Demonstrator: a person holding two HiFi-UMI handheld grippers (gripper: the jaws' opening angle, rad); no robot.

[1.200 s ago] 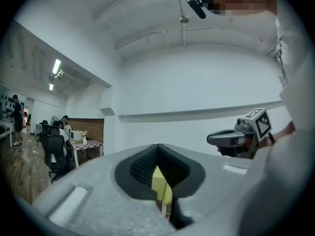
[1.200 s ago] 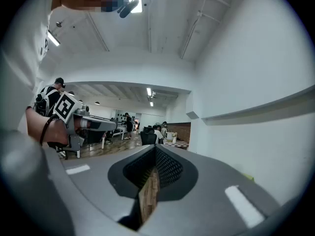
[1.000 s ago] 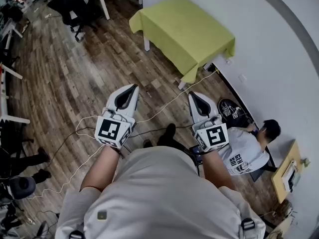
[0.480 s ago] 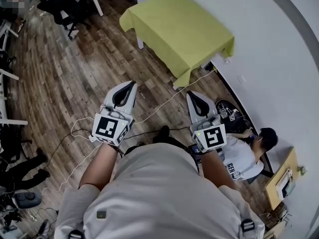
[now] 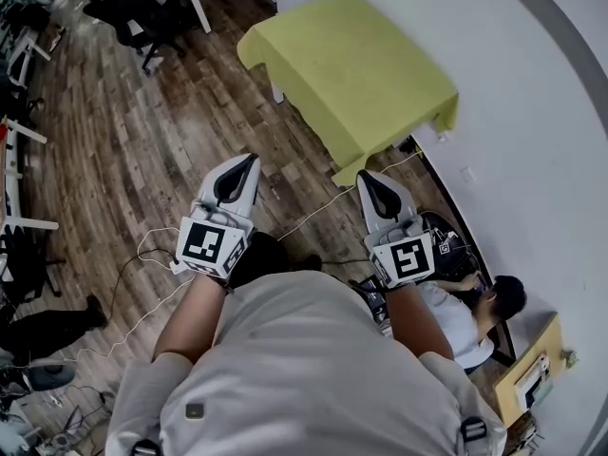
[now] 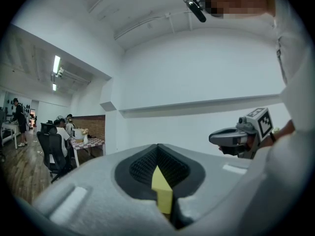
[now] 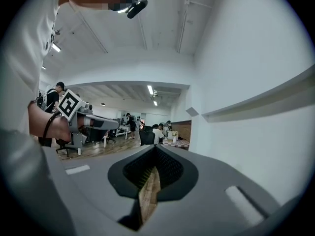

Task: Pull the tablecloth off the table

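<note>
The tablecloth (image 5: 351,65), yellow-green, covers the whole tabletop and lies ahead of both grippers and a little to the right, well apart from them across bare wooden floor (image 5: 142,160). Its long axis runs away from the person along the white wall (image 5: 532,84), and its nearest corner hangs down toward the person. The right gripper (image 5: 368,184) points almost at that corner and is the nearer of the two. The left gripper (image 5: 245,165) is held beside it, farther from the cloth.

Both pairs of jaws are closed together with nothing between them. The thin yellow sliver in the left gripper view is probably the distant cloth seen through the slit. To pull the cloth off, the jaws would first have to reach that hanging edge and part.
</note>
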